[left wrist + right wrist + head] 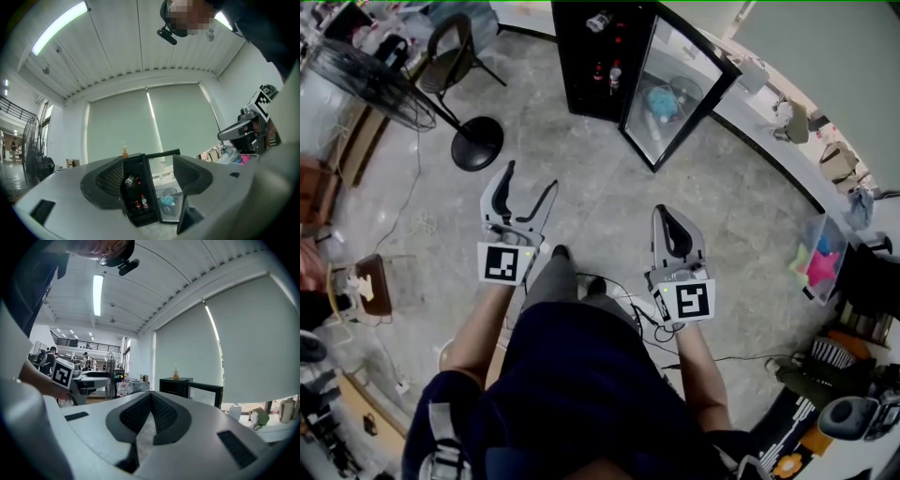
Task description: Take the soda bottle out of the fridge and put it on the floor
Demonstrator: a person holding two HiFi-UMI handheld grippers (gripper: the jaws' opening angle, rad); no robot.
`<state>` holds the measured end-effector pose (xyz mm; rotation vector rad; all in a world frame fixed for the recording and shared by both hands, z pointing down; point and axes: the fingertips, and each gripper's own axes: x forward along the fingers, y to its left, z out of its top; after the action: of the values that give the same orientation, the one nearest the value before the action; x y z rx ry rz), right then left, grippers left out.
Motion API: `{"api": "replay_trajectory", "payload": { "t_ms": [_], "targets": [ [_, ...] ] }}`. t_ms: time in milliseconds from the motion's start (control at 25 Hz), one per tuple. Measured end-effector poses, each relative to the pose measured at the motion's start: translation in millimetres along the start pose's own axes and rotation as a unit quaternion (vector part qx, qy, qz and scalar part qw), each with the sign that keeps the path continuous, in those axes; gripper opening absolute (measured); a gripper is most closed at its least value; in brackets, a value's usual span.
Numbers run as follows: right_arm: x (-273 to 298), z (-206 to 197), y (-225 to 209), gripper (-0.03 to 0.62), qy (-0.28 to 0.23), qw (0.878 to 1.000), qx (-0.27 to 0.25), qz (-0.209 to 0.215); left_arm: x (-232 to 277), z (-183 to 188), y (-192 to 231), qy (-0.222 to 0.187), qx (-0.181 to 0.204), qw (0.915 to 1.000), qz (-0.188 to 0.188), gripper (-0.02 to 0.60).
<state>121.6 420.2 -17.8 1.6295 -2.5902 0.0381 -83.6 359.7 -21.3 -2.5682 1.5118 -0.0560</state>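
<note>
A black mini fridge [598,56] stands on the floor ahead with its glass door [680,89] swung open to the right. Inside it one bottle [600,21] lies on an upper shelf, and red-labelled bottles [616,73] stand lower down. In the left gripper view the fridge [136,192] and its bottles [142,202] show between the jaws, far off. My left gripper [532,178] is open and empty. My right gripper [667,214] is shut on nothing. Both are held level at waist height, well short of the fridge.
A small orange bottle [125,151] stands on top of the fridge. A pedestal fan [476,142] and a chair [450,52] stand to the left. Cables [623,292] trail across the floor by my feet. A counter and a box of pink items [820,264] run along the right.
</note>
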Motion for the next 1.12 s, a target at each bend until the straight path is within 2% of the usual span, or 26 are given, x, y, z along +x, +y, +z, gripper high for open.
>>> {"api": "replay_trajectory", "payload": {
  "t_ms": [320,480,640,800,960,1120],
  "targets": [
    [61,-5,-15,0.018,-0.004,1.000,-0.002,-0.011,70,-23,40,-0.013,-0.006,0.9998,-0.016,0.321],
    [121,-10,-18,0.018,-0.002,1.000,-0.005,-0.030,122,-49,79,-0.019,-0.020,0.9988,-0.041,0.321],
    [200,-8,-29,0.018,-0.006,0.999,-0.005,-0.054,186,-67,124,-0.023,-0.011,0.9971,-0.072,0.321],
    [271,-8,-48,0.018,0.001,0.997,-0.008,-0.079,245,-91,163,-0.006,-0.018,0.9942,-0.105,0.321],
    [323,-17,-66,0.018,0.008,0.995,-0.007,-0.094,297,-113,184,-0.007,-0.009,0.9920,-0.126,0.321],
    [360,-32,-82,0.018,0.017,0.995,-0.007,-0.097,341,-140,192,-0.003,-0.014,0.9920,-0.126,0.321]
  ]
}}
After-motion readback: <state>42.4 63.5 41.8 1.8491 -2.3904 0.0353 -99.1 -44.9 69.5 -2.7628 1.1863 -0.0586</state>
